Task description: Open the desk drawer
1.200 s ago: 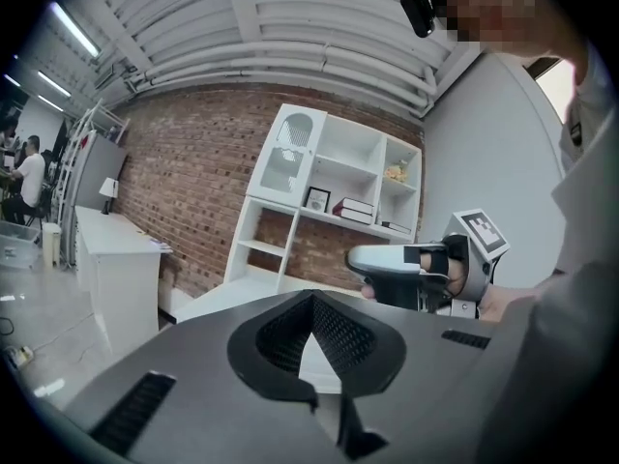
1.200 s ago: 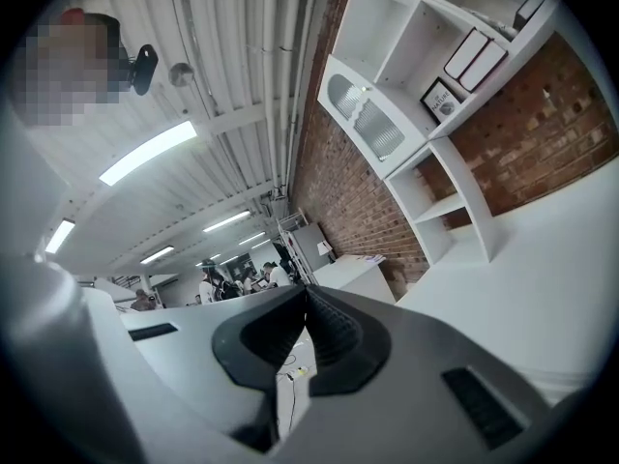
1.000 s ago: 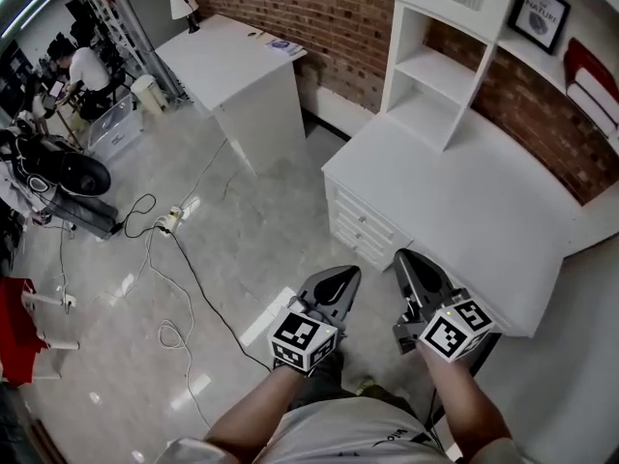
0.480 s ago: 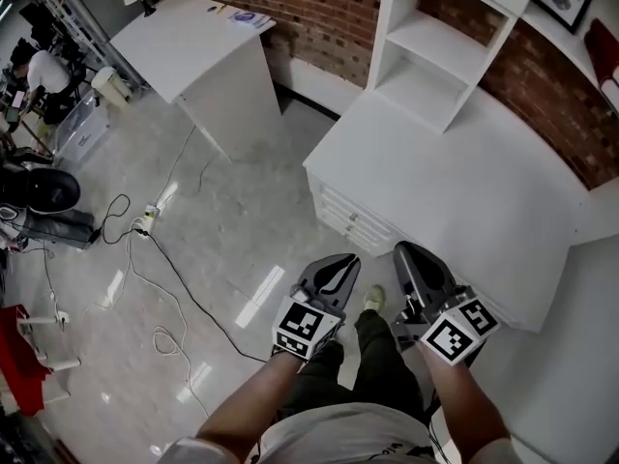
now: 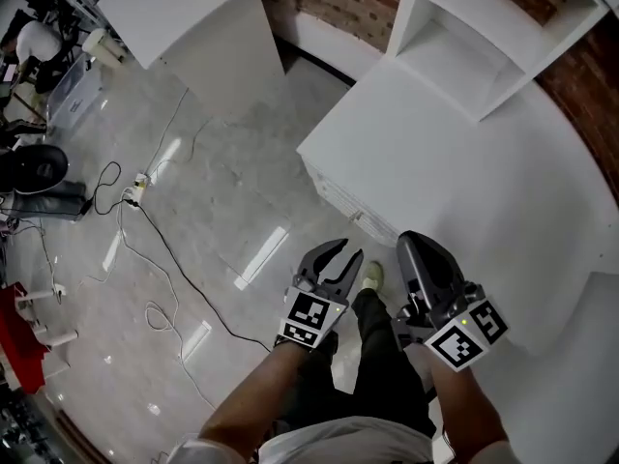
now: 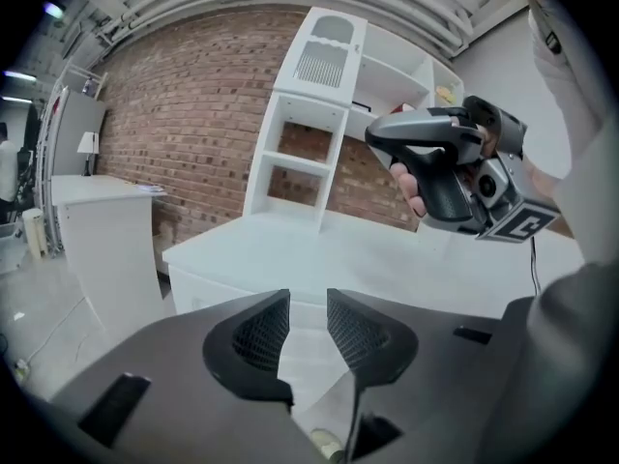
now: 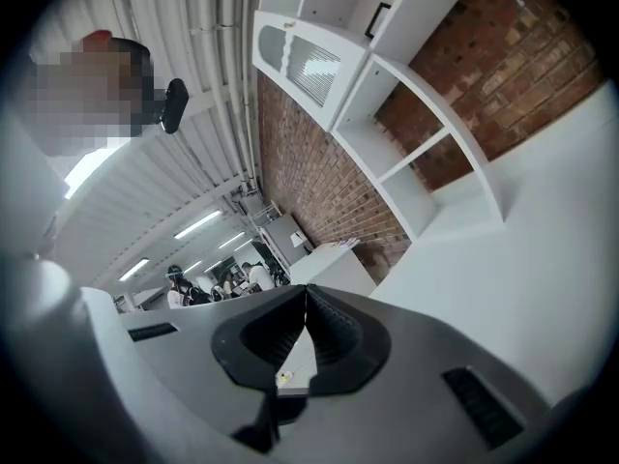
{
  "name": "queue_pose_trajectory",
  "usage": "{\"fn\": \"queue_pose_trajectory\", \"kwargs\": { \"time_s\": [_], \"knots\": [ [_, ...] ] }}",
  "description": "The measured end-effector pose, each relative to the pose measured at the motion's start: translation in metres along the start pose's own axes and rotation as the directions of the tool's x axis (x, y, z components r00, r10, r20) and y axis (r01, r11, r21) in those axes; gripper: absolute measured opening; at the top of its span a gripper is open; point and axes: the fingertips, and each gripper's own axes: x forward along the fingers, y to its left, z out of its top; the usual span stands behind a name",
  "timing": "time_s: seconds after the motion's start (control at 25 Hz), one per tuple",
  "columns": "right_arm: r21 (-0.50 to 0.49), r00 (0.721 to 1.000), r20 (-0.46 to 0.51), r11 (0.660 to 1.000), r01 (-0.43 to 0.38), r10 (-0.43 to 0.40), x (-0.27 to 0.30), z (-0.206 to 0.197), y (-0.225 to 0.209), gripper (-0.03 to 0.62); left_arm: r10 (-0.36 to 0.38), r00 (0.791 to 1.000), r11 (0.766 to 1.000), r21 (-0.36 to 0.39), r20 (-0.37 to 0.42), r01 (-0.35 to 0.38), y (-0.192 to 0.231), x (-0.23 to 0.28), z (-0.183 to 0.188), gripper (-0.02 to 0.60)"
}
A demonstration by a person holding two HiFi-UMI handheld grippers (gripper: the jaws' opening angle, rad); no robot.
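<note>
Head view: the drawer fronts (image 5: 338,204) lie closed under the top of the nearer of two white benches (image 5: 464,182), at its left end, though the steep angle does not let them be counted. Two grippers hang just short of them, touching nothing: the left gripper (image 5: 340,255) has its fingers (image 6: 259,332) opening with nothing between them, and the right gripper (image 5: 414,245) has its fingers (image 7: 334,329) together and empty. One open shelf unit (image 5: 484,37) stands on that bench, and the second bench (image 5: 184,17) stands well apart across the floor (image 5: 232,162).
</note>
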Motion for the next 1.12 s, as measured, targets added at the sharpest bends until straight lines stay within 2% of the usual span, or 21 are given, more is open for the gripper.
{"fn": "queue_pose_trajectory", "kwargs": {
  "time_s": [0.16, 0.44, 0.72, 1.12],
  "knots": [
    [0.025, 1.0, -0.006, 1.0, 0.005, -0.005, 0.014, -0.017, -0.031, 0.017, 0.04, 0.999, 0.999, -0.003, -0.034, -0.04, 0.026, 0.034, -0.04, 0.118],
    [0.046, 1.0, 0.003, 0.999, 0.021, -0.021, 0.019, -0.042, -0.067, 0.017, 0.059, 0.995, 0.997, 0.049, -0.08, -0.055, 0.047, 0.087, -0.093, 0.124],
    [0.041, 1.0, 0.021, 0.999, 0.012, -0.012, 0.019, -0.054, -0.078, 0.017, 0.076, 0.991, 0.992, 0.107, -0.113, -0.064, 0.055, 0.115, -0.126, 0.132],
    [0.041, 1.0, 0.02, 0.999, 0.009, -0.01, 0.022, -0.066, -0.084, 0.018, 0.058, 0.991, 0.992, 0.117, -0.122, -0.044, 0.062, 0.138, -0.143, 0.13]
  ]
}}
